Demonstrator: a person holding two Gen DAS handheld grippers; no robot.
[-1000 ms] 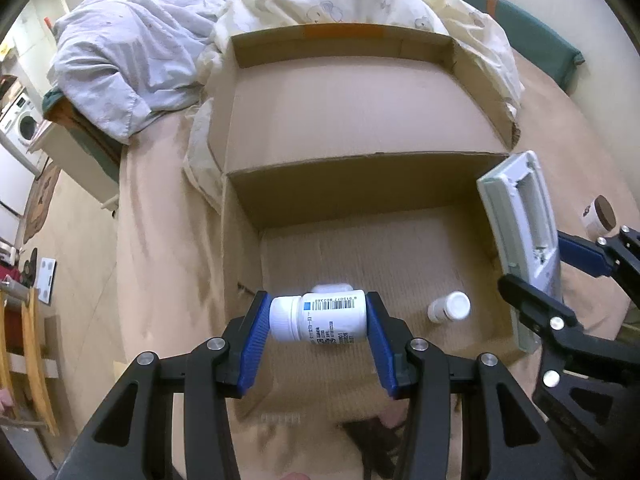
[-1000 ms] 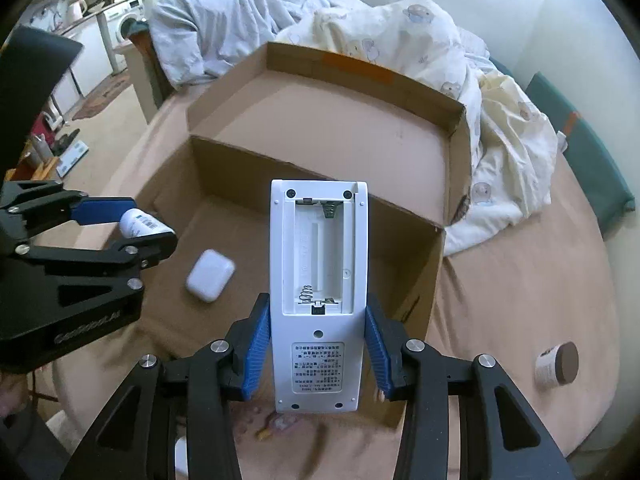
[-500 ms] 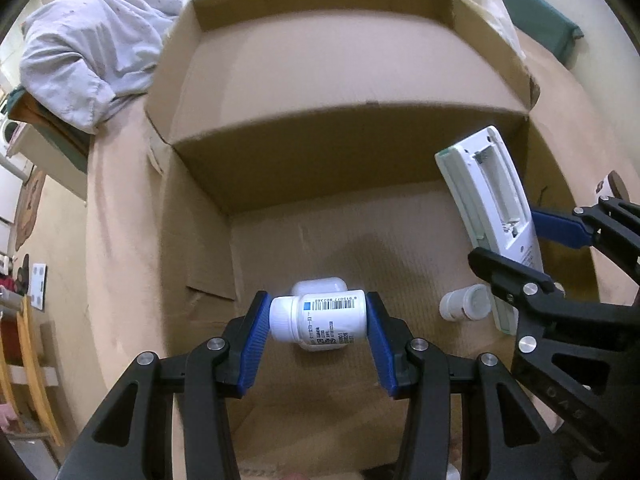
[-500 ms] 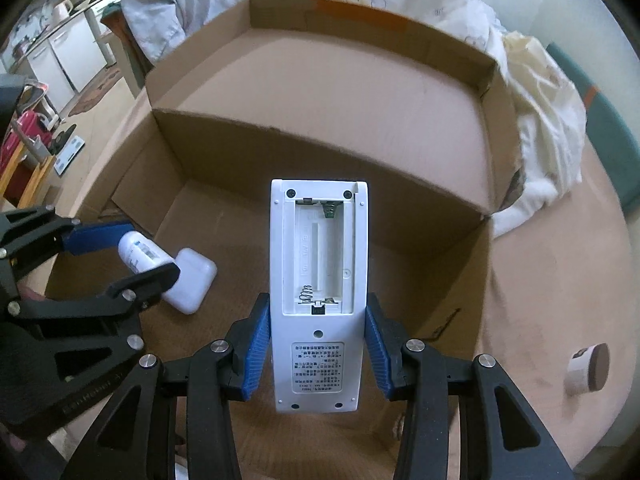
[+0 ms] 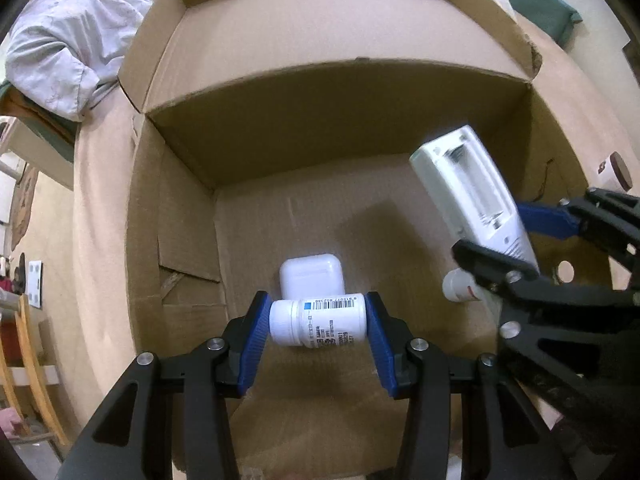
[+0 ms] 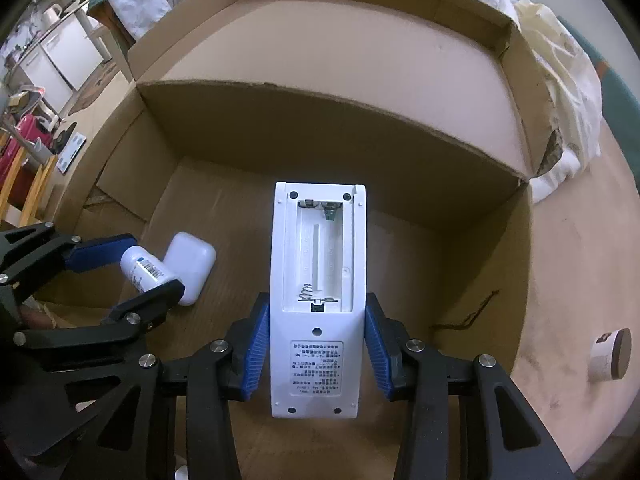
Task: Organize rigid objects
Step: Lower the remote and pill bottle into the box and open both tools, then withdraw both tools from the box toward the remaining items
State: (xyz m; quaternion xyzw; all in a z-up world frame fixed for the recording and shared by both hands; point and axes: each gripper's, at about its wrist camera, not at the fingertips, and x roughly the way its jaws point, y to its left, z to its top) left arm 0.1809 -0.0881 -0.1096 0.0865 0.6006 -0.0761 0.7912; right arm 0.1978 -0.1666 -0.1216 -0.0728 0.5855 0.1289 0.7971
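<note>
So both tongs are down inside the cardboard box (image 5: 188, 208) right now. The left tongs (image 5: 318, 326) are pinching a white pill bottle (image 5: 318, 324) sideways, cap to one pad and base to the other, just above the box floor. Right behind it a white earbud case (image 5: 311, 276) lies flat on the cardboard. The right tongs (image 6: 316, 344) are clamped on a white remote (image 6: 316, 300) by its long edges, back facing the camera, battery bay uncovered with the spring showing. Under the remote in the left view a small white bottle (image 5: 456, 290) lies on the box floor. Further back there's the box's far wall, then rumpled bedding (image 5: 60, 48). Outside the box a small brown-lidded jar (image 6: 610, 356) sits on the bed.
</note>
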